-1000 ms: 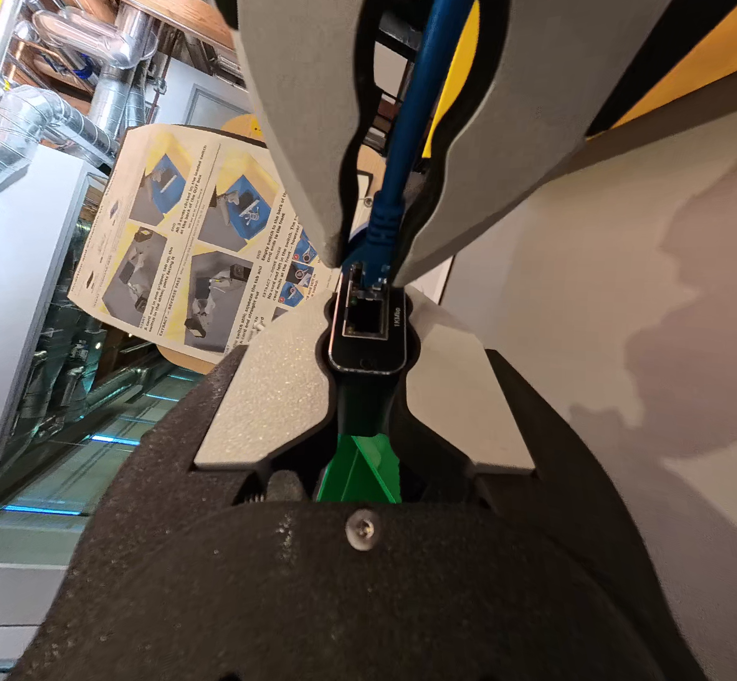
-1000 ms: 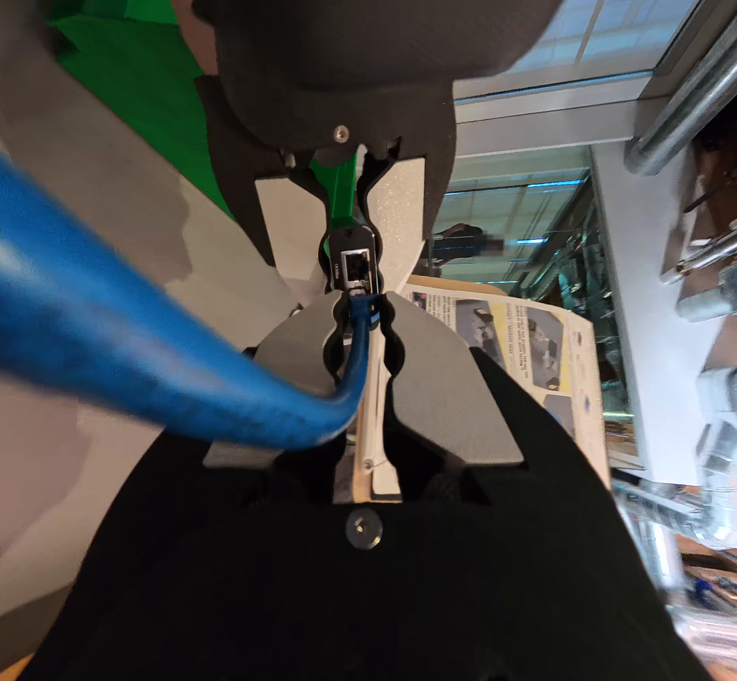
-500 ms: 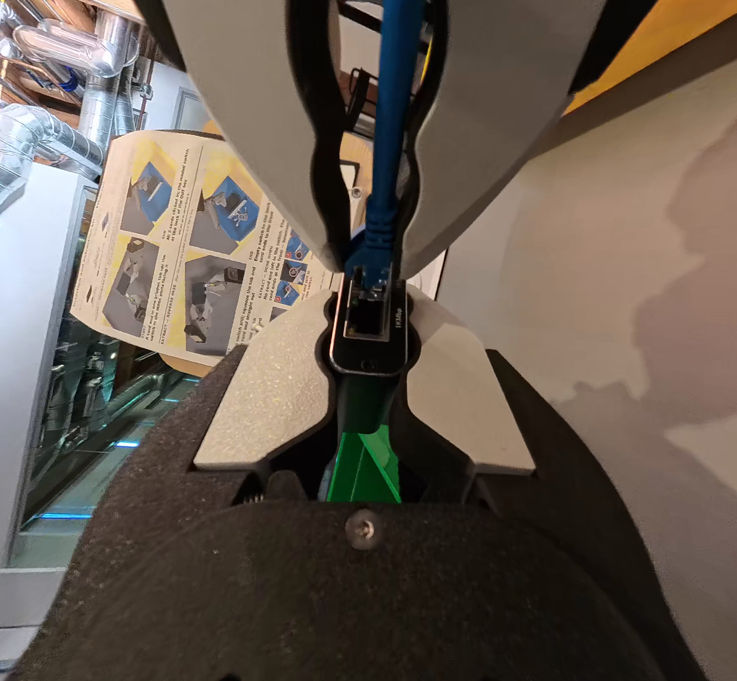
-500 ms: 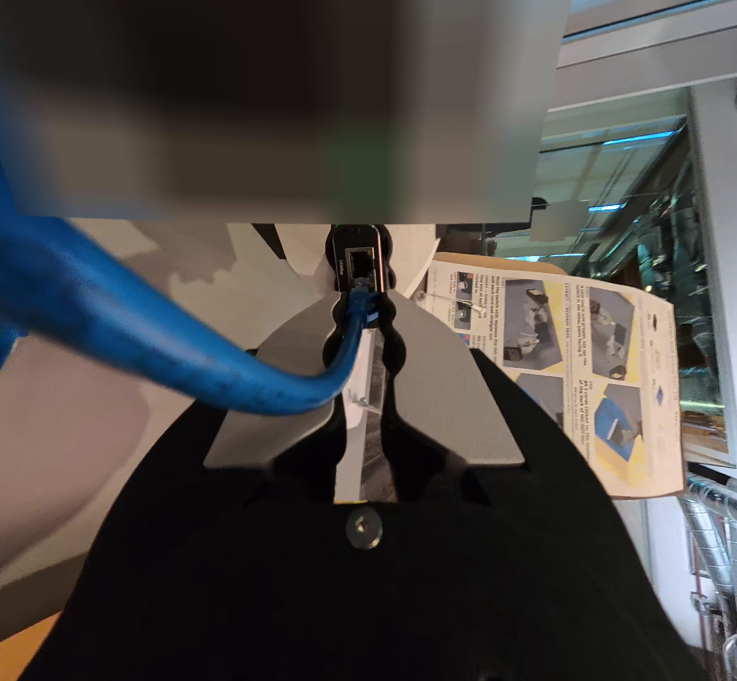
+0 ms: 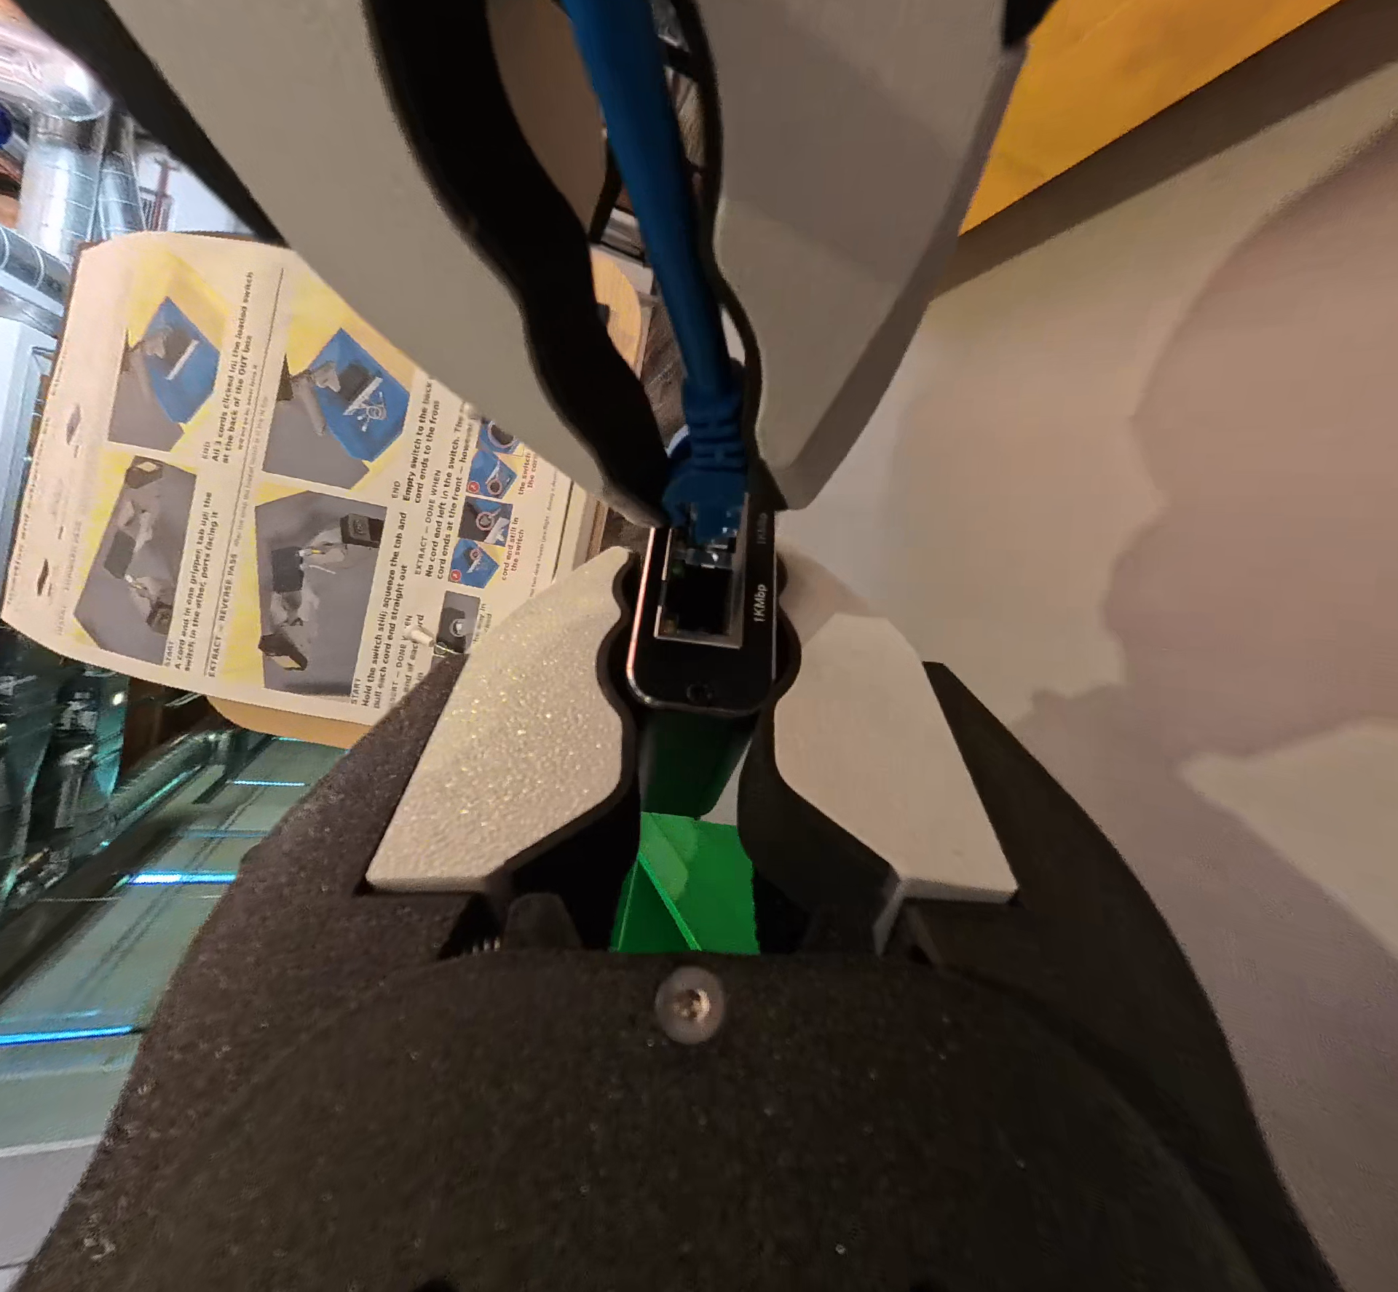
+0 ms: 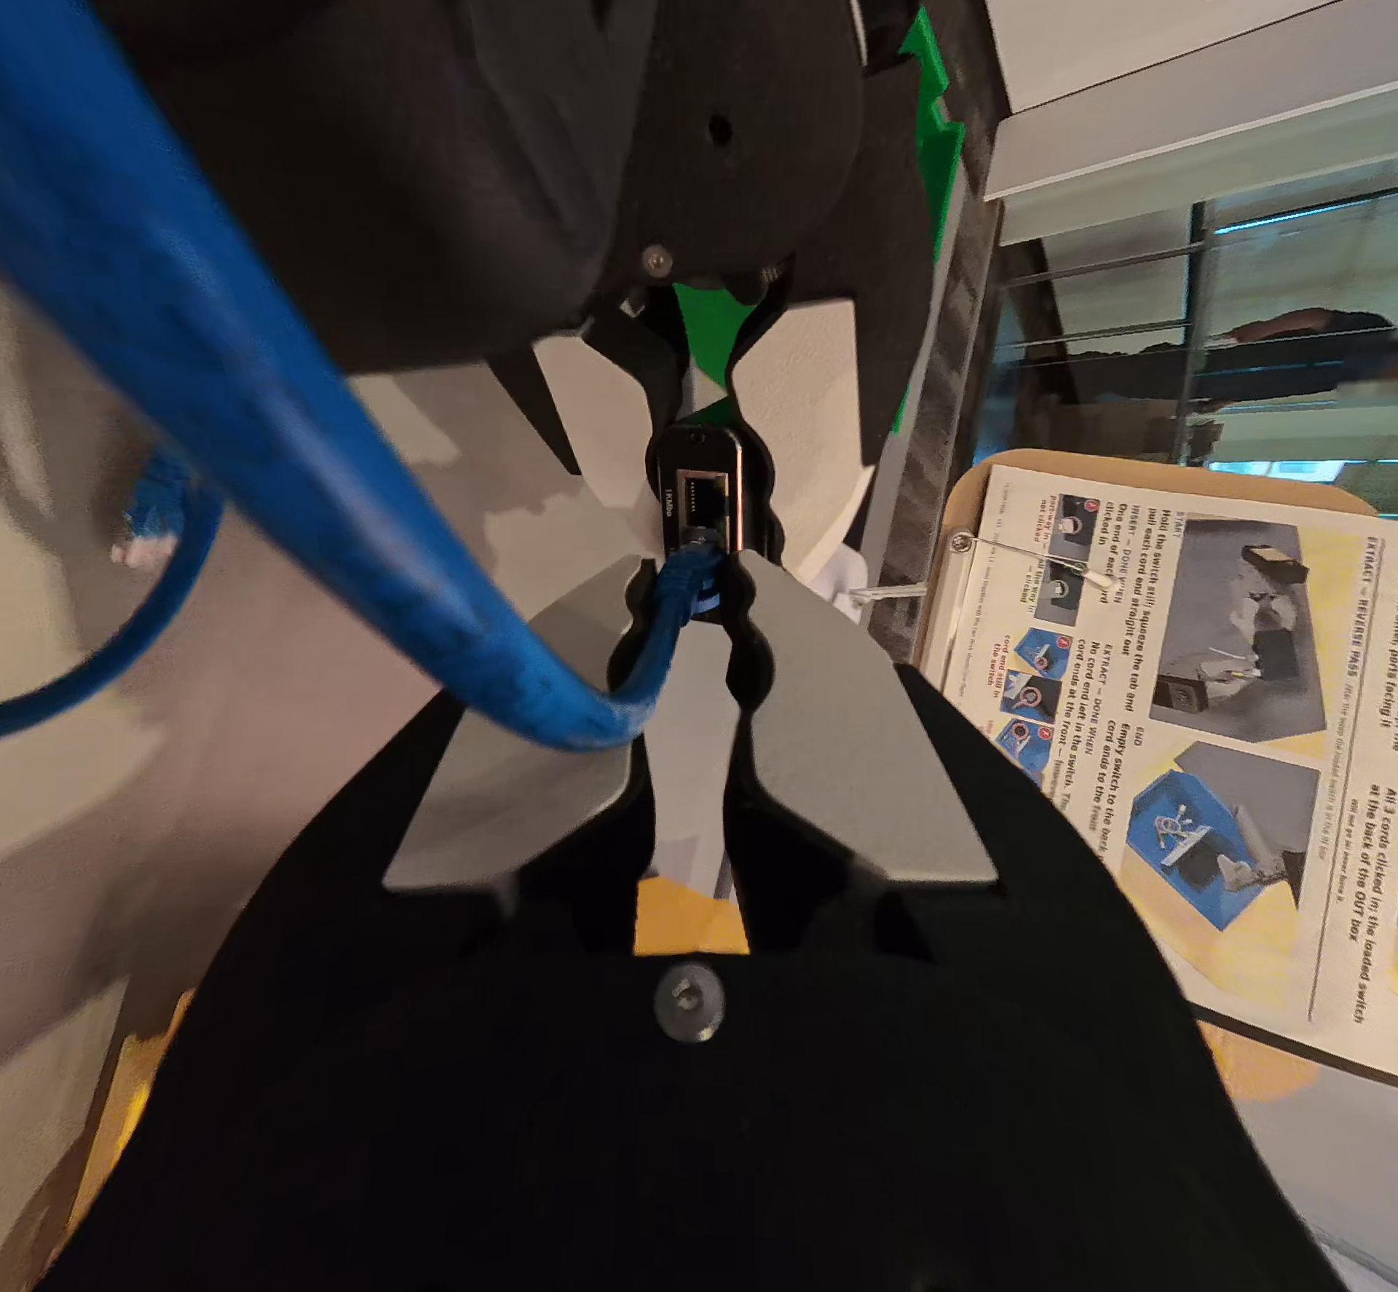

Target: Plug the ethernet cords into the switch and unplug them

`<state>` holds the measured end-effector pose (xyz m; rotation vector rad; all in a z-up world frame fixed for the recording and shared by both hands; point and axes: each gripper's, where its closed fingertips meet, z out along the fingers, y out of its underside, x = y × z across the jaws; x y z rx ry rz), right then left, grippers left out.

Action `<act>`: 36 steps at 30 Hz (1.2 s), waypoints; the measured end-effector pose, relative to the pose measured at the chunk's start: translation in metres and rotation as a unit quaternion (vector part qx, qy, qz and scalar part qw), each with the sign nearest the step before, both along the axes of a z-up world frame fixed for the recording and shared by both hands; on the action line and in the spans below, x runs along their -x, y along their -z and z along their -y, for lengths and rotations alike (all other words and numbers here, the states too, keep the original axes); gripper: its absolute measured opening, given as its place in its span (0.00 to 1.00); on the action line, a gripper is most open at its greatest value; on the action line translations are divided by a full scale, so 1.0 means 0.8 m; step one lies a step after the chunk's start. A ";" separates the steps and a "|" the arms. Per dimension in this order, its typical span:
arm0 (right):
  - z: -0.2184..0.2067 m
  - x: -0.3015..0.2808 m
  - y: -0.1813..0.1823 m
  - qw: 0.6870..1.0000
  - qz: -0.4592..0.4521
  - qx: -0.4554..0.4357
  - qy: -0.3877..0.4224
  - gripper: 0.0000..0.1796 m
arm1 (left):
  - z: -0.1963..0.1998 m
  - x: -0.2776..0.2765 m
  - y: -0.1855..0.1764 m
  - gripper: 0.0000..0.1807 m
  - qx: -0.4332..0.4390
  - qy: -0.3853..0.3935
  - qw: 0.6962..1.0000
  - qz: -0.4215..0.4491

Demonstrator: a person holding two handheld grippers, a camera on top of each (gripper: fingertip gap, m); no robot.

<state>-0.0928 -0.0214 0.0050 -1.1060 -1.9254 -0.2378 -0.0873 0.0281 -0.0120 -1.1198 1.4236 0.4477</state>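
Observation:
My left gripper (image 5: 703,620) is shut on a small black switch (image 5: 707,658), whose port face looks at the camera. One port (image 5: 692,617) is empty. My right gripper (image 6: 692,575) is shut on the plug of a blue ethernet cord (image 6: 363,499). In the left wrist view it (image 5: 711,496) comes in from above. The plug (image 5: 707,499) has its tip in the switch's other port; I cannot tell how deep. In the right wrist view the switch (image 6: 703,492) sits between the left gripper's fingers (image 6: 802,424).
A second blue cord end (image 6: 151,507) lies loose on the grey table (image 5: 1135,499). A clipboard with a printed instruction sheet (image 6: 1180,726) stands close beside the grippers, also in the left wrist view (image 5: 250,469). A yellow-orange surface (image 5: 1172,46) borders the table. The grippers' ends are close to 5 cm from one another.
Both grippers have turned and tilted while staying tip to tip. The plug stays at the switch's port. The blue cord now crosses the left wrist view at a slant.

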 end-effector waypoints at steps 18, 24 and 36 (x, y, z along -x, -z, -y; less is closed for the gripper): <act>0.055 -0.033 0.079 0.979 0.188 0.058 -0.044 0.08 | -0.011 0.079 -0.091 0.15 0.037 -0.034 0.978 0.204; 0.044 -0.033 0.006 0.996 0.026 0.080 0.009 0.08 | 0.029 0.087 -0.142 0.15 -0.018 0.012 0.965 0.262; 0.017 -0.112 -0.148 0.984 -0.021 0.140 0.110 0.08 | 0.008 0.093 -0.123 0.15 0.029 -0.003 0.950 0.310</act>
